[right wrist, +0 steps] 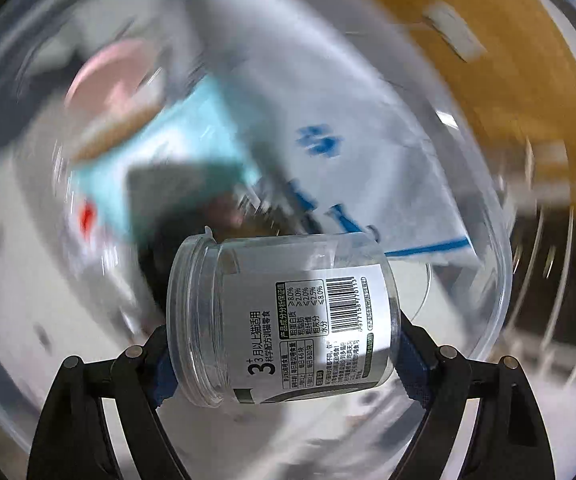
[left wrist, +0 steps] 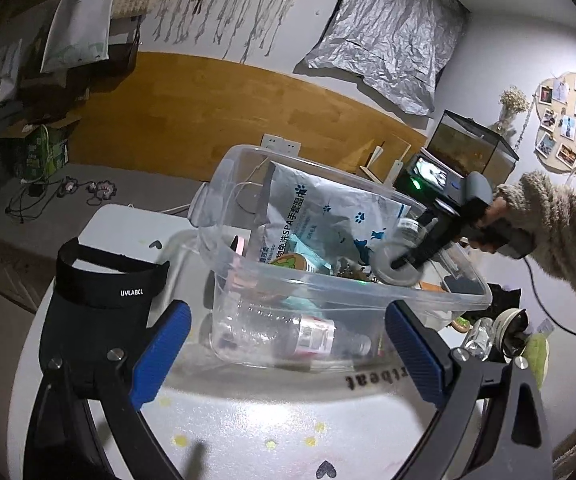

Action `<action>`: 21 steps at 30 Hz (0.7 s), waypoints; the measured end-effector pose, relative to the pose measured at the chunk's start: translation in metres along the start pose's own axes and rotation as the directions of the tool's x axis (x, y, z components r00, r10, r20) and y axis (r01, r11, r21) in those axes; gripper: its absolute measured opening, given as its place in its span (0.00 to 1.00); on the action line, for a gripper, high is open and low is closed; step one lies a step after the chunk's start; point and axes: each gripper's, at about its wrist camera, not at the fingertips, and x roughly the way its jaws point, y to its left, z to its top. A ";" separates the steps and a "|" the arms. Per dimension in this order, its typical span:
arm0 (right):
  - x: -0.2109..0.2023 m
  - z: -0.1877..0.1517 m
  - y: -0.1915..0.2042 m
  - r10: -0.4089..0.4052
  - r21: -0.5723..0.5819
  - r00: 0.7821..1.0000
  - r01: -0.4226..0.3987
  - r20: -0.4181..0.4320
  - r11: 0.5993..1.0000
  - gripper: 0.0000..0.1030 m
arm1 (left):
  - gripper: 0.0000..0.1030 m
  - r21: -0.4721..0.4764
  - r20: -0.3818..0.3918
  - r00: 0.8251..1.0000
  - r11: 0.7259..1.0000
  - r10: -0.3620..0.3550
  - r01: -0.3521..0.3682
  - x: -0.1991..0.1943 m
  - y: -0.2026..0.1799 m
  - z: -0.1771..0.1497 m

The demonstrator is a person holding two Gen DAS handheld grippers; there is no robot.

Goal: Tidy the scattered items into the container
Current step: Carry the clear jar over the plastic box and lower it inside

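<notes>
Two wrist views, one instant. In the right wrist view we see the right gripper (right wrist: 284, 356) clamped across a clear plastic jar (right wrist: 284, 316), which lies on its side between the blue pads with its open mouth toward nine o'clock and its printed label facing us. The jaws stand wide because the jar is wide; the pads press on its two ends. The jar hangs over the interior of the clear container (right wrist: 500, 184), whose rim arcs through three o'clock. The blurred contents below include a white pouch with blue paw prints (right wrist: 328, 148) at twelve o'clock and a teal packet (right wrist: 176, 144) at ten o'clock.

In the left wrist view the right gripper (left wrist: 406, 262) enters the container (left wrist: 248, 292) from three o'clock, carried by a hand (left wrist: 492, 220) in a fleecy sleeve (left wrist: 556, 232). The left gripper (left wrist: 288, 356) stands open and empty at six o'clock, its pads on either side of the container's near wall without touching it. A clear bottle (left wrist: 288, 332) lies along the container floor. Still outside we note a black visor (left wrist: 100, 300) at nine o'clock and small jars (left wrist: 488, 332) at four o'clock.

We judge the step in hand to be the release of the jar. To do it well, we would lower it until it nearly rests on the contents, pick a gap beside the pouch, then part the jaws fully, so the jar neither drops far nor rolls against the wall. The left gripper can steady the container should it slide.
</notes>
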 end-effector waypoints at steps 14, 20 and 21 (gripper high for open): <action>0.040 -0.043 0.039 -0.072 -0.567 0.996 0.029 -0.054 0.823 0.85 | 0.95 -0.013 -0.020 1.000 1.000 0.002 -0.002 0.007 0.000 -0.004; 0.054 -0.048 0.019 -0.103 -0.540 0.991 0.043 -0.080 0.840 0.86 | 0.95 -0.020 -0.033 0.999 1.000 0.001 -0.002 0.014 0.000 -0.004; 0.054 -0.049 0.015 -0.100 -0.527 0.991 0.040 -0.085 0.849 0.86 | 0.95 -0.021 -0.035 0.999 1.000 0.000 -0.001 0.016 0.000 -0.004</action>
